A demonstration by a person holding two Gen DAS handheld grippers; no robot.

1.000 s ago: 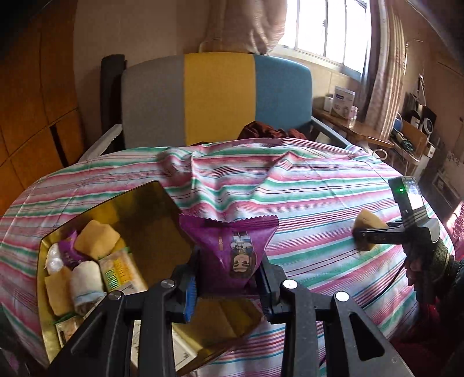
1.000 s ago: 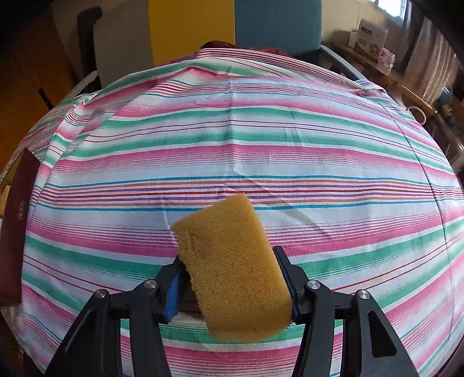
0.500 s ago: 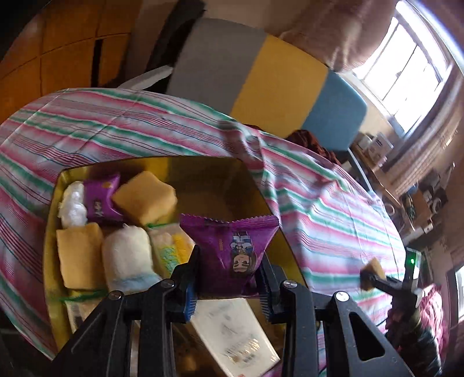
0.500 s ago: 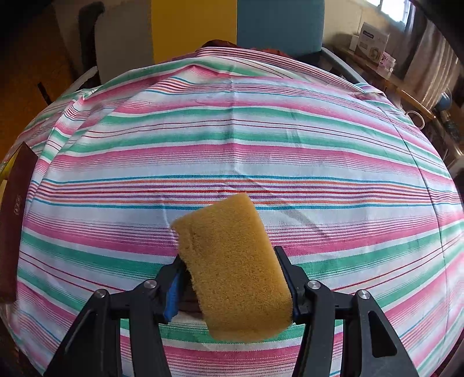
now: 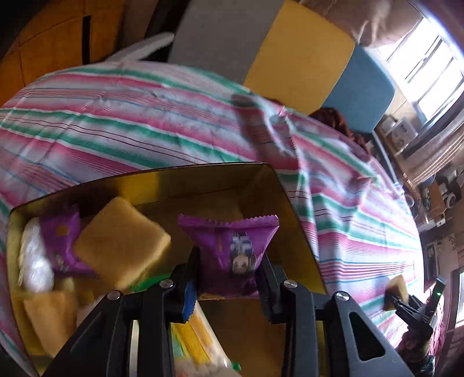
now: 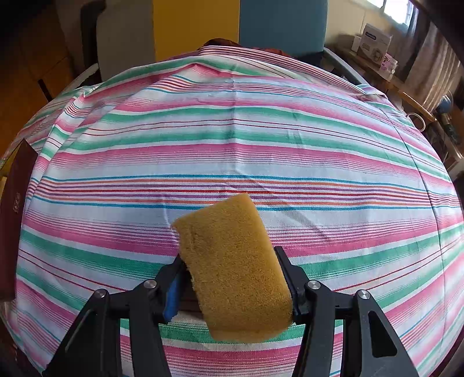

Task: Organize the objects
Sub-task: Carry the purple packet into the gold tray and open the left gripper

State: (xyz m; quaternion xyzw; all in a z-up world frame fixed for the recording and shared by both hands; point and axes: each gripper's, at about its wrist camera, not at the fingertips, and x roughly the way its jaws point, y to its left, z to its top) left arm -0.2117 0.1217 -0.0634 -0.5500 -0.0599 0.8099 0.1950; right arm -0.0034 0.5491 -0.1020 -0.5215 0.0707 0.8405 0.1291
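Purple packet [image 5: 232, 249] clamped over gold box [image 5: 293, 208].

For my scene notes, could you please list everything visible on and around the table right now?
Gold rectangular box: one, on the striped tablecloth.
Striped tablecloth: one, pink, green and white, covering the table.
Purple foil snack packet: one, held above the box.
Second purple packet: one, inside the box, left.
Yellow sponges: at least two, inside the box.
Yellow sponge: one, held over the cloth.
Colour-block chair: one, grey, yellow, blue, behind the table.
Left gripper: shut on the packet.
Right gripper: shut on the sponge.
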